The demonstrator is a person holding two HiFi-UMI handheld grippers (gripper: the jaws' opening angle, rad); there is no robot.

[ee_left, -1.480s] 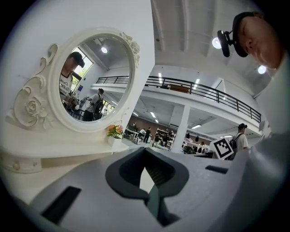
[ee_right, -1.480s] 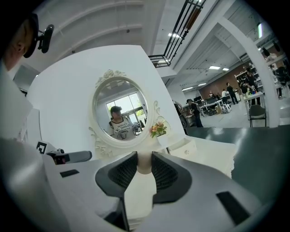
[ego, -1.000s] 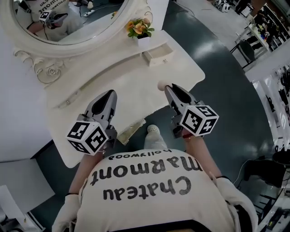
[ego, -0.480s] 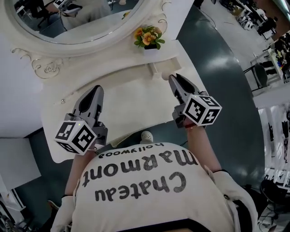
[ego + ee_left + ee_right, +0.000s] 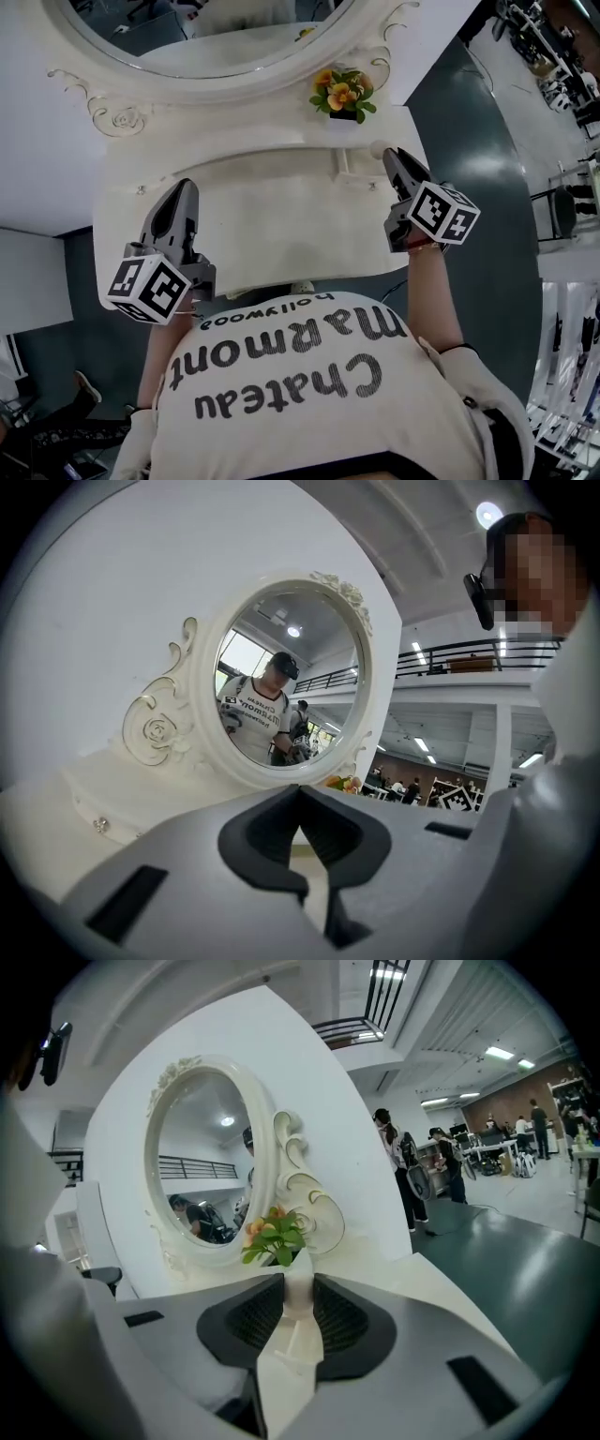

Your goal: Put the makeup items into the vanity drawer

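Note:
My right gripper [image 5: 392,156] is shut on a small cream-white makeup item [image 5: 378,148] whose rounded end pokes out past the tips. It hangs over the back right corner of the white vanity [image 5: 272,216], just below the flower pot [image 5: 342,92]. In the right gripper view the item [image 5: 298,1321] stands between the ribbed pads of my right gripper [image 5: 298,1297], in line with the flowers [image 5: 272,1237]. A small drawer [image 5: 349,152] beside it seems to stick out a little. My left gripper [image 5: 183,189] hovers over the tabletop's left side, shut and empty [image 5: 300,794].
An oval mirror [image 5: 216,37] in a carved white frame rises behind the tabletop. A small knob [image 5: 141,189] marks the left drawer front. Dark floor [image 5: 487,141] runs along the vanity's right side, with desks and people farther off [image 5: 450,1162].
My right gripper has carried the item from the table's front right edge to the back right corner near the flower pot. The left gripper stays over the left side. The head view has swung.

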